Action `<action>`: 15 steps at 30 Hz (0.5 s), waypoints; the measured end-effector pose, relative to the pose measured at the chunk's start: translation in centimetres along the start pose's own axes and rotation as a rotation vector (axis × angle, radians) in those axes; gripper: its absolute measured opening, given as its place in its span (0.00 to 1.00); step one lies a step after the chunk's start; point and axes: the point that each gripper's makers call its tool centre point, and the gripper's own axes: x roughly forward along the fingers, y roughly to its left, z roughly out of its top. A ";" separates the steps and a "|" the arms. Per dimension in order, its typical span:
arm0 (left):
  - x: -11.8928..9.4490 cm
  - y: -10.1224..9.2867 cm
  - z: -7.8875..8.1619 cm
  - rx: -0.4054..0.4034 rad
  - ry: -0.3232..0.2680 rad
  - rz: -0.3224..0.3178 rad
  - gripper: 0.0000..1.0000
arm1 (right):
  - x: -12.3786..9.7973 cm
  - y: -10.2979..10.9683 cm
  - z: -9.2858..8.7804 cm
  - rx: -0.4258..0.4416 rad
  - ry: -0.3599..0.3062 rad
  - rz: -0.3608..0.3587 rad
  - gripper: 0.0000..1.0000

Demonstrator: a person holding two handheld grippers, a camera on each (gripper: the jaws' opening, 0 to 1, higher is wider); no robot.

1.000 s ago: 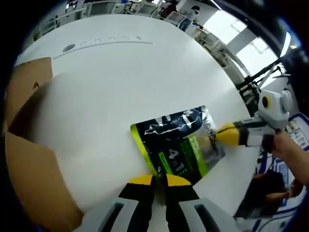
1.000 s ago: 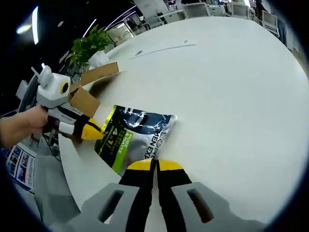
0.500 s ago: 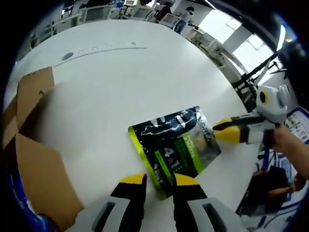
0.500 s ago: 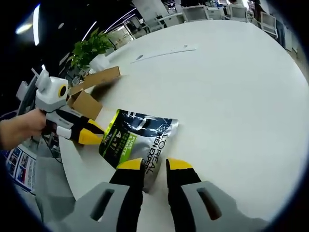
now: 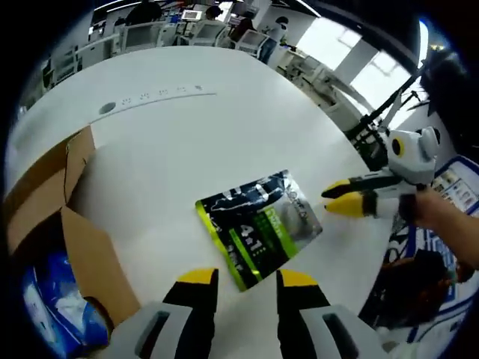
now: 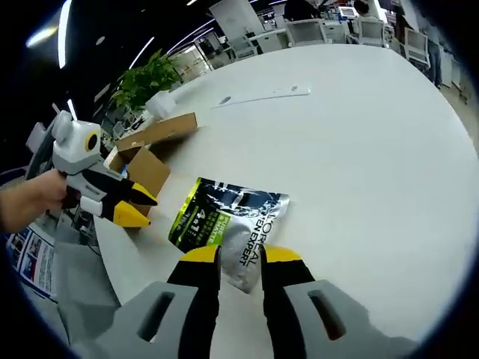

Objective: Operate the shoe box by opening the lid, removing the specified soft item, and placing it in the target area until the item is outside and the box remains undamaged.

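A soft black, green and silver pouch (image 5: 258, 226) lies flat on the white round table (image 5: 209, 127), outside the brown cardboard shoe box (image 5: 56, 217). The box stands open at the left, with blue and white contents (image 5: 56, 307) inside. My left gripper (image 5: 241, 278) is open, its yellow tips just short of the pouch's near edge. The right gripper (image 5: 340, 196) comes in from the right, open, beside the pouch's silver end. In the right gripper view the pouch (image 6: 228, 224) lies ahead of my open right gripper (image 6: 238, 256); the left gripper (image 6: 135, 206) and the box (image 6: 146, 153) are at the left.
A potted green plant (image 6: 146, 75) stands behind the box. A person's hand (image 6: 30, 198) holds the left gripper. Office chairs and desks (image 5: 172, 26) ring the far side of the table, which has a wide bare top beyond the pouch. The table edge runs close behind both grippers.
Both grippers were shut on the pouch's ends a second ago; both have opened and drawn back. The pouch now rests free on the table.
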 end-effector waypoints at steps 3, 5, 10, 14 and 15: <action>-0.7 0.1 0.2 0.010 -0.010 -0.002 0.31 | -0.3 0.1 0.2 -0.003 -0.010 -0.005 0.21; -1.1 0.2 0.4 0.014 -0.018 -0.003 0.31 | -0.3 0.4 0.4 -0.003 -0.013 -0.005 0.23; -2.7 0.4 0.4 0.026 -0.043 -0.016 0.32 | -0.3 2.3 0.6 -0.021 -0.010 -0.003 0.27; -4.0 0.4 0.1 0.042 -0.054 -0.043 0.35 | -0.3 4.1 0.6 -0.032 -0.003 0.011 0.32; -4.5 0.5 -0.1 0.052 -0.057 -0.049 0.36 | -0.3 4.8 0.6 -0.041 0.001 0.018 0.33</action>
